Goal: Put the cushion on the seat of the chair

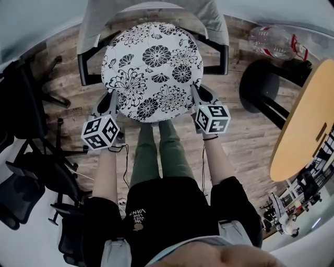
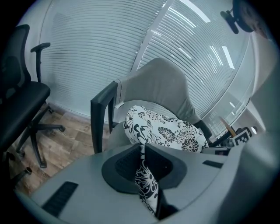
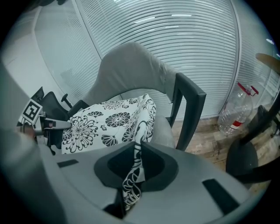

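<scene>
A round white cushion (image 1: 152, 70) with black flowers lies over the seat of a grey armchair (image 1: 209, 15) with black arms. My left gripper (image 1: 112, 104) is shut on the cushion's near left edge, my right gripper (image 1: 197, 101) on its near right edge. In the left gripper view the cushion (image 2: 164, 129) rests on the seat and a fold of its fabric is pinched between the jaws of the left gripper (image 2: 143, 151). The right gripper view shows the cushion (image 3: 109, 122) the same way, with its hem clamped in the right gripper (image 3: 136, 148).
A black office chair (image 1: 21, 104) stands at the left, another (image 1: 15, 193) lower left. A round black stool (image 1: 263, 86), a clear plastic bottle (image 1: 274, 41) and a wooden table edge (image 1: 302, 125) are at the right. The person's legs (image 1: 159, 151) stand before the armchair on wood floor.
</scene>
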Demonstrator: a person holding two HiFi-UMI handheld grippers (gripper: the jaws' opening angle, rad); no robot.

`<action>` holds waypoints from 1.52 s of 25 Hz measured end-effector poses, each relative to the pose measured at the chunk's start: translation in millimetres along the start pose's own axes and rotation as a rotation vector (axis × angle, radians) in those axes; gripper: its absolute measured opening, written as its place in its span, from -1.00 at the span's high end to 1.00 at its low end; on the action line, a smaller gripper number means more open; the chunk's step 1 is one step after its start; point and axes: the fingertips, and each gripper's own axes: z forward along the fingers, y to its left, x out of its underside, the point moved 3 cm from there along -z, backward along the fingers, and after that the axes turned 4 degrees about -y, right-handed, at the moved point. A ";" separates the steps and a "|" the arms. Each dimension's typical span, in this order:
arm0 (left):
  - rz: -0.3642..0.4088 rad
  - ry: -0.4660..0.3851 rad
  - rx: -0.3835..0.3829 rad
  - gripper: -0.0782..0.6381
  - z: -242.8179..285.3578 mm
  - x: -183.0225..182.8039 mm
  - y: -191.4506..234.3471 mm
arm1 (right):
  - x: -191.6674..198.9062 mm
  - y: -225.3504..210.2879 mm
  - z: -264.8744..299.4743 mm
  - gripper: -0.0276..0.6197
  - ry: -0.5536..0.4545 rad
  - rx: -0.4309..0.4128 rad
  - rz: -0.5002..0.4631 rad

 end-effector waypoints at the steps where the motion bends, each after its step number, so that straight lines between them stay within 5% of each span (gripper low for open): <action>1: -0.003 0.004 -0.003 0.67 2.4 1.9 1.7 | 1.8 -0.7 2.6 0.80 0.002 0.001 0.001; 38: -0.021 0.060 -0.084 0.67 43.9 35.2 37.4 | 35.9 -24.8 37.3 0.80 0.061 0.067 -0.010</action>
